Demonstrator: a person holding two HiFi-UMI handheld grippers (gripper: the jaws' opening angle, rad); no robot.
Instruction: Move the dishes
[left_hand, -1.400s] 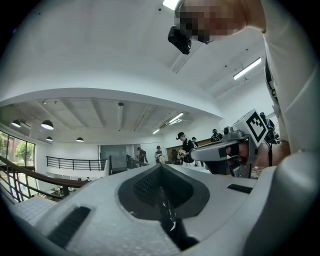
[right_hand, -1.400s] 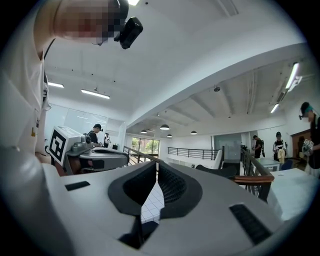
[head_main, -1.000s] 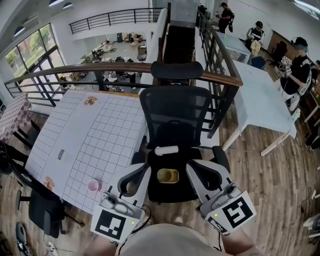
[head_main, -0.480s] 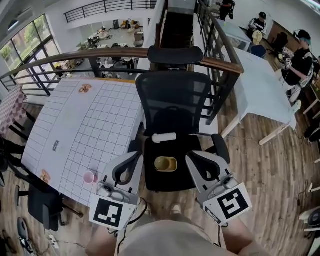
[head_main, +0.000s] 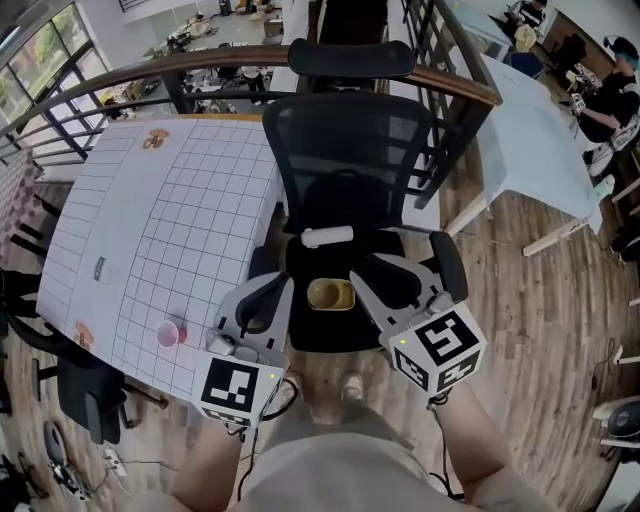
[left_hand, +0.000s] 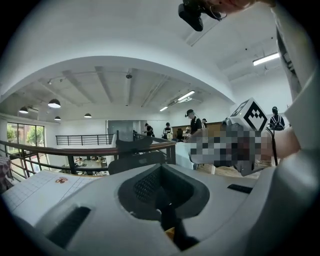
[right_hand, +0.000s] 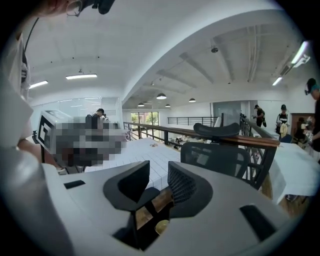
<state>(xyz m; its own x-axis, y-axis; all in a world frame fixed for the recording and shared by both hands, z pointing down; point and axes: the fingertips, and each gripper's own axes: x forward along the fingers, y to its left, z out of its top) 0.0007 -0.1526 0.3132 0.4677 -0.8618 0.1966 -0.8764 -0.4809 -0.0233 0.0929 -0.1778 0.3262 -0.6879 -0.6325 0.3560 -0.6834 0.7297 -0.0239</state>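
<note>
Yellow dish (head_main: 331, 294) lies on the black seat (head_main: 318, 330) of the office chair, a little in front of a white roll (head_main: 328, 237) that rests against the backrest. It looks small and shallow with a raised rim. I judge it to be light and stiff, probably plastic or ceramic, so it can slip on the smooth jaws and may chip if it is dropped. The best hold seems to be the rim, with one jaw inside and one outside, on the side near the person. The left gripper (head_main: 277, 284) hangs just left of the dish and above it; its own view shows the jaws brought together with nothing between them. The right gripper (head_main: 371, 272) hangs just right of the dish, its jaws somewhat apart and empty; in its view the dish (right_hand: 161, 227) shows below the gap, not between the pads. Neither gripper touches it. A pink cup (head_main: 168, 333) stands on the squared table (head_main: 150, 230), well apart.
</note>
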